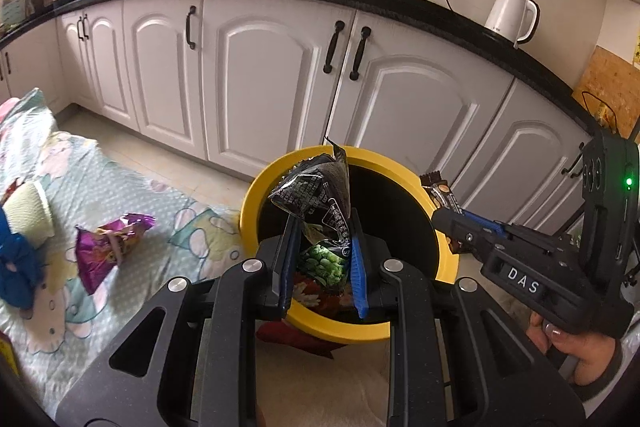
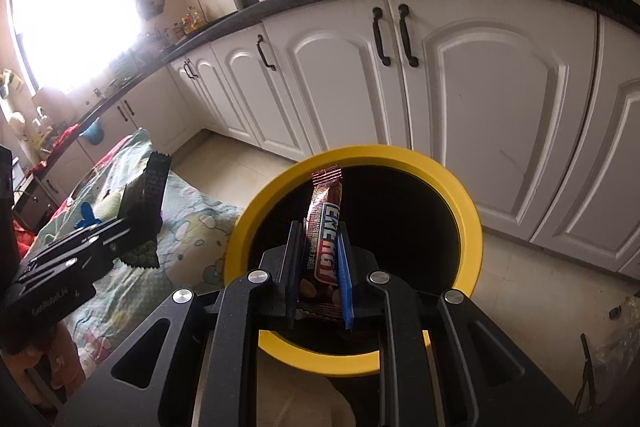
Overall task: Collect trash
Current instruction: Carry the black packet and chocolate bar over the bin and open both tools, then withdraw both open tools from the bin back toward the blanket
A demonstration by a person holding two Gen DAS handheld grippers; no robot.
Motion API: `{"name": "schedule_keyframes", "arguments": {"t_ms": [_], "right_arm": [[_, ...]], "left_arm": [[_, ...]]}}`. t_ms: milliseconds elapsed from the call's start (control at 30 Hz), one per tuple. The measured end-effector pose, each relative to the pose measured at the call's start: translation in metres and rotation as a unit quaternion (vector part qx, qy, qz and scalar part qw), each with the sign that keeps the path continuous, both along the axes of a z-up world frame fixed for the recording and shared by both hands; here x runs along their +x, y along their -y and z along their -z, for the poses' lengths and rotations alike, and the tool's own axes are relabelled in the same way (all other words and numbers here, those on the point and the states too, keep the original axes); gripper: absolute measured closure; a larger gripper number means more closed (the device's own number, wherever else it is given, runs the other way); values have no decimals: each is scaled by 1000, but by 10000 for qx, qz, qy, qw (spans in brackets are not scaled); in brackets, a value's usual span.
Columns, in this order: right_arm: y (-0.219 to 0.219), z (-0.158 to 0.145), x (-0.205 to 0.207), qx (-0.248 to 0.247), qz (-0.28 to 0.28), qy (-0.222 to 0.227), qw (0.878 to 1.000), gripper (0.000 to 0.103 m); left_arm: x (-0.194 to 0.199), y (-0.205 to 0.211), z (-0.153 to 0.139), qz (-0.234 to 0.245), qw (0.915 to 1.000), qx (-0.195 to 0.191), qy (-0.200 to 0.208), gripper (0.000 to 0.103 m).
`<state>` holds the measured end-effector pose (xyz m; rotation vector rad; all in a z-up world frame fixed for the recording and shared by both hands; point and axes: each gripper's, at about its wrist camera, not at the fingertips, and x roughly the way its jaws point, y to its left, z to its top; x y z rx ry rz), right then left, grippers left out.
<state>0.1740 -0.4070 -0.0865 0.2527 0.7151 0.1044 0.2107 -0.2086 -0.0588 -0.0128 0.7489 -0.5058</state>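
Observation:
My left gripper (image 1: 322, 227) is shut on a black and green snack bag (image 1: 316, 195), held over the near rim of a yellow bin (image 1: 256, 187) with a black inside. The right gripper (image 2: 320, 239) is shut on a brown energy bar wrapper (image 2: 322, 211) above the same yellow bin (image 2: 472, 227). In the left wrist view the right gripper (image 1: 444, 215) comes in from the right over the bin's rim with the bar wrapper (image 1: 438, 187). In the right wrist view the left gripper (image 2: 128, 227) and its snack bag (image 2: 146, 191) hang left of the bin.
A purple snack bag (image 1: 108, 247), a pale paper wad (image 1: 30, 207) and a blue cloth (image 1: 16, 267) lie on the patterned bed cover (image 1: 120, 195) at left. White cabinets (image 1: 260, 75) under a black counter stand behind the bin. A white kettle (image 1: 512, 13) is on the counter.

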Motion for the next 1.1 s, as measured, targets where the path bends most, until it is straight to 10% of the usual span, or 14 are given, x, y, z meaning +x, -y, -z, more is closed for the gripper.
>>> {"name": "schedule_keyframes", "arguments": {"t_ms": [633, 1100], "right_arm": [[18, 28, 17, 115, 287, -364, 9989, 84], [31, 19, 13, 154, 635, -91, 9978, 57]], "left_arm": [[43, 23, 42, 223, 9972, 199, -689, 83], [44, 13, 39, 115, 9976, 126, -668, 41]]}}
